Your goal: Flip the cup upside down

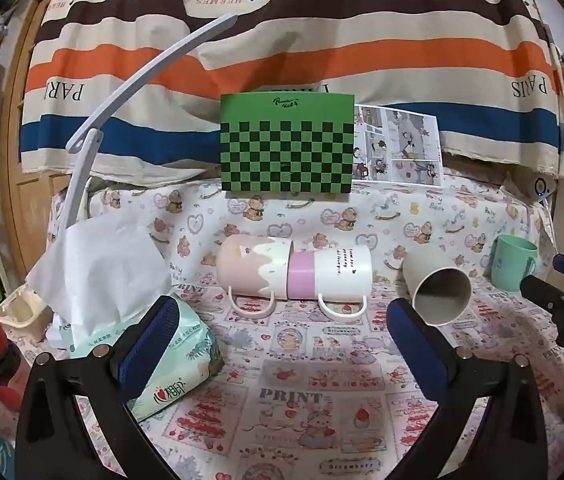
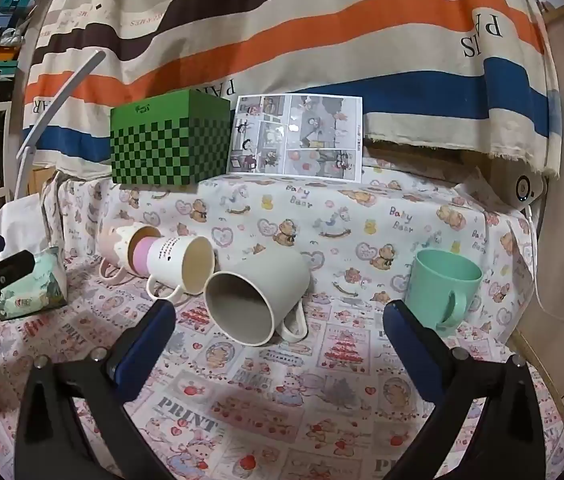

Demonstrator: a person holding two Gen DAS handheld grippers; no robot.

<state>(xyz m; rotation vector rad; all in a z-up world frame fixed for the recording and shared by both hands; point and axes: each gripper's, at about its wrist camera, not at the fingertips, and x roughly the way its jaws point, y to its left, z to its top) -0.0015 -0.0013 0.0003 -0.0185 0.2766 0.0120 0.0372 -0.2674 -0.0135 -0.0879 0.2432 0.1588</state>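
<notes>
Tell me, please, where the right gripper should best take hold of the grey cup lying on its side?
Probably across the rim of the grey cup, from the front: its mouth faces the open right gripper, and its handle lies against the cloth.

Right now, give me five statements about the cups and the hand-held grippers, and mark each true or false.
1. The mint green cup stands upright, mouth up. True.
2. The grey cup stands upright. False: it lies on its side, mouth toward the cameras.
3. The white cup is nested into the pink cup, both on their sides. True.
4. The right hand-held gripper is shut on the grey cup. False: it is open and holds nothing.
5. The left hand-held gripper grips the tissue pack. False: it is open; the pack lies beside its left finger.
</notes>
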